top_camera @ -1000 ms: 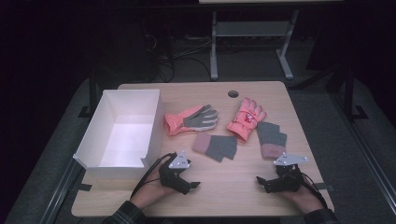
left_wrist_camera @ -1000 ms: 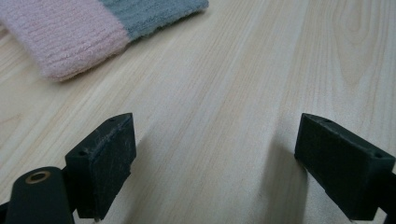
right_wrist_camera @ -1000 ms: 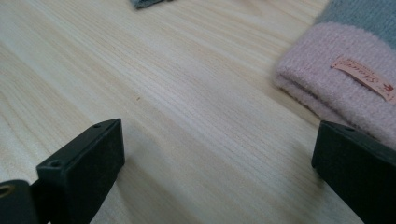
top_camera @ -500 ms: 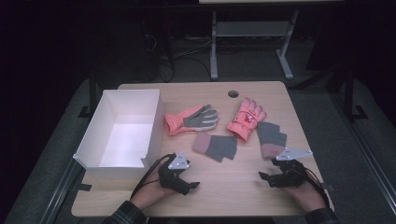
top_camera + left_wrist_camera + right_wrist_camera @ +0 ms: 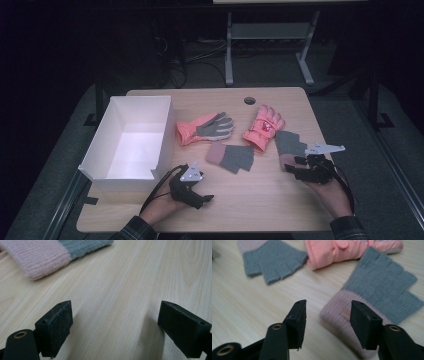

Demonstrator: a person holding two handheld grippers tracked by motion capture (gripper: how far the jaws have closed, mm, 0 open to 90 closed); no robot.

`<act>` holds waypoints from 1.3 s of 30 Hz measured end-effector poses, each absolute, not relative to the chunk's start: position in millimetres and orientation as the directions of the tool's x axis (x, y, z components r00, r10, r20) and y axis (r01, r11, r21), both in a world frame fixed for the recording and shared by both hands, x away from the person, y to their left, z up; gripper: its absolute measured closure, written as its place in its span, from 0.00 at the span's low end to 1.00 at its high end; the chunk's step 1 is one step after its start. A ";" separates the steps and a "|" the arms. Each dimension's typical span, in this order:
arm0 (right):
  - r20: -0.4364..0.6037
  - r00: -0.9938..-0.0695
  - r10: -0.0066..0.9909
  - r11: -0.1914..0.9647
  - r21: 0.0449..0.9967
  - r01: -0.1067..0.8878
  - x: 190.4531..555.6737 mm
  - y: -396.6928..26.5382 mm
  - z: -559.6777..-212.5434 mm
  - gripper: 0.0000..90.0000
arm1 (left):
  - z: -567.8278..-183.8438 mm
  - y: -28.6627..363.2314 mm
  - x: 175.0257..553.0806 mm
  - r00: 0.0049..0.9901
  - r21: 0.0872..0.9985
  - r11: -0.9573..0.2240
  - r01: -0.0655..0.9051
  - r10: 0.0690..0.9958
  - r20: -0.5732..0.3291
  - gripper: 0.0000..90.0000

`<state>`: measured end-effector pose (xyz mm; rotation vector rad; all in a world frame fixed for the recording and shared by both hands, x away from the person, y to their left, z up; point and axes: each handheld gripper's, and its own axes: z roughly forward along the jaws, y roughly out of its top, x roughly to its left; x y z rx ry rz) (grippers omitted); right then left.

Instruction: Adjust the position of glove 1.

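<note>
White box (image 5: 131,145) on table (image 5: 260,210) | inside bare | gloves (image 5: 235,157) outside

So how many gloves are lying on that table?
4: a coral glove palm-up beside the white box, a coral glove right of it, a grey fingerless glove mid-table, and another grey fingerless glove by the right gripper.

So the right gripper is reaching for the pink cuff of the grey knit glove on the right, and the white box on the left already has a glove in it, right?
Not quite. The white box is empty, as the high view shows. The rest holds: the right gripper is at the pink cuff of the grey knit glove, its jaws having just been closing, not yet pressing on the cuff.
</note>
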<state>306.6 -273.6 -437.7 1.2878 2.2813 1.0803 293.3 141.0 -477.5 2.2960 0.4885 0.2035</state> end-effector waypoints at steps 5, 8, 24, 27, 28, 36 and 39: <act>0.088 -0.533 0.842 0.292 0.756 0.586 320.2 -276.4 -433.0 0.63 | -477.6 140.9 293.2 0.914 0.720 -0.633 0.285 0.407 -0.004 0.13; 0.077 -0.518 0.852 0.289 0.755 0.588 329.8 -276.0 -432.8 0.66 | -477.4 140.7 293.3 0.913 0.719 -0.633 0.287 0.408 -0.005 0.13; 0.125 -0.466 0.876 0.241 0.723 0.647 371.2 -284.5 -450.0 0.73 | -477.4 140.5 293.9 0.914 0.718 -0.635 0.284 0.406 -0.003 0.13; 0.118 -0.464 0.878 0.251 0.712 0.656 374.1 -283.3 -454.2 0.73 | -477.4 140.5 293.9 0.914 0.718 -0.636 0.284 0.405 -0.003 0.13; 0.128 -0.458 0.880 0.249 0.697 0.672 374.1 -282.5 -455.8 0.73 | -477.4 140.5 293.9 0.914 0.718 -0.636 0.284 0.405 -0.003 0.13; 0.091 -0.447 0.890 0.269 0.687 0.675 374.5 -280.2 -468.0 0.87 | -477.4 140.5 293.8 0.914 0.718 -0.636 0.284 0.405 -0.003 0.13; 0.077 -0.445 0.892 0.275 0.689 0.670 373.8 -279.7 -468.7 0.94 | -477.4 140.5 293.8 0.914 0.718 -0.635 0.285 0.405 -0.003 0.13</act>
